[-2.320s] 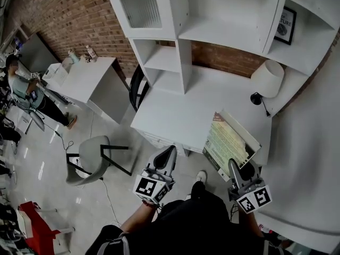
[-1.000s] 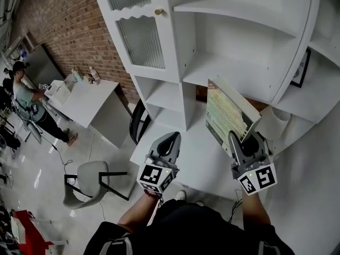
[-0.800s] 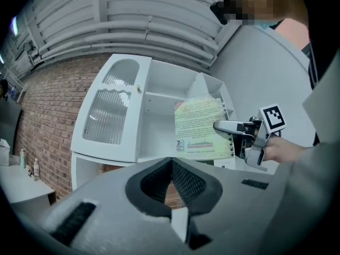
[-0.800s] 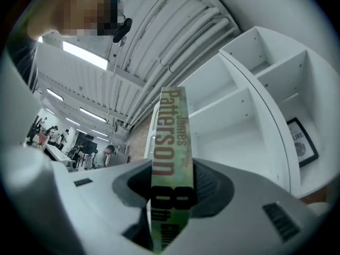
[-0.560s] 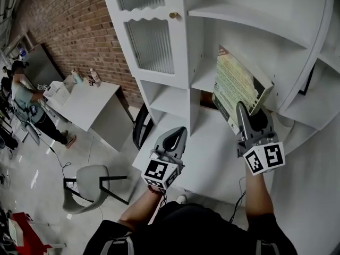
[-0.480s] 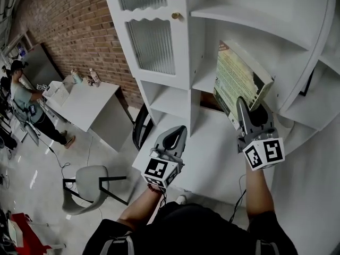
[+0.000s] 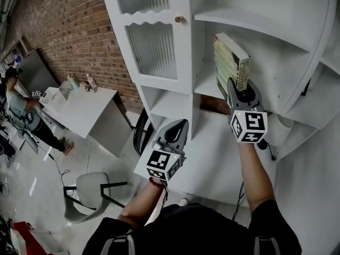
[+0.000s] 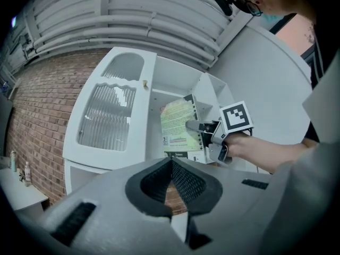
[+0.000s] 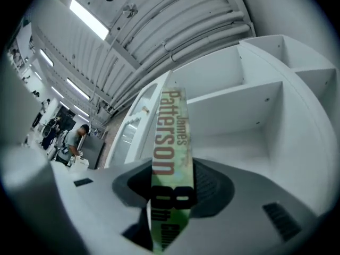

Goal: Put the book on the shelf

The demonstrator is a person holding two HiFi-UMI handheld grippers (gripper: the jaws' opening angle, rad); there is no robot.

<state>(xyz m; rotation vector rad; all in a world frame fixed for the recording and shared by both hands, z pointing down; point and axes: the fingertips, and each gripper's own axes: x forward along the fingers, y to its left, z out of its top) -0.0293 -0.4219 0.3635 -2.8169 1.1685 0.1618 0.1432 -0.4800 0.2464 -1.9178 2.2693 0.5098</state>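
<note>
The book (image 7: 231, 62) stands upright inside the shelf's (image 7: 249, 21) open compartment, just right of the ribbed-glass door (image 7: 153, 47) — spine outward, clamped between the jaws of the right gripper (image 7: 239, 92). Whether its foot touches the board is hidden. The left gripper (image 7: 174, 133) hangs over the tabletop (image 7: 212, 153), jaws pressed together — nothing between them.

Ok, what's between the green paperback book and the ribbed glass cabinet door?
Only the white upright side panel beside the book, in the head view.
</note>
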